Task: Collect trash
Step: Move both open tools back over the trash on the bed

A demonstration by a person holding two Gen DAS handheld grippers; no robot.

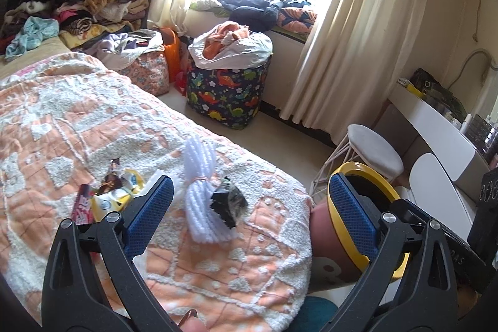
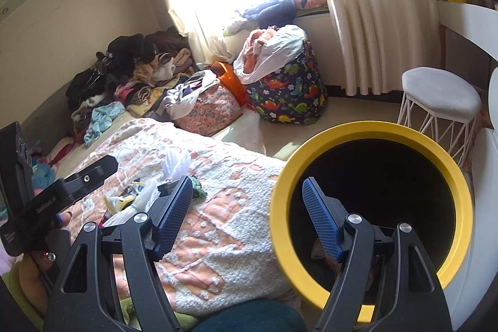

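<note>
Nothing looks collected yet — the dark crumpled wrapper (image 1: 228,205), snack wrappers (image 1: 109,195) and white straw bundle (image 1: 199,192) lie on the bed (image 1: 77,120), both left tongs (image 1: 249,217) and right tongs (image 2: 246,217) gape apart and empty, and the yellow-rimmed bin (image 2: 370,207) waits beside the bed.

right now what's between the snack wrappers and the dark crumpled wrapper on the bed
In the left wrist view, a banded bundle of white yarn lies between the snack wrappers and the dark crumpled wrapper.

Wrappers (image 1: 109,195), white bundle (image 1: 199,192) and crumpled scrap (image 1: 228,203) on the bedspread (image 1: 93,120) toward its near corner, scrap against the bundle, bin (image 2: 370,207) just off that corner, stool (image 2: 442,101) behind.
</note>
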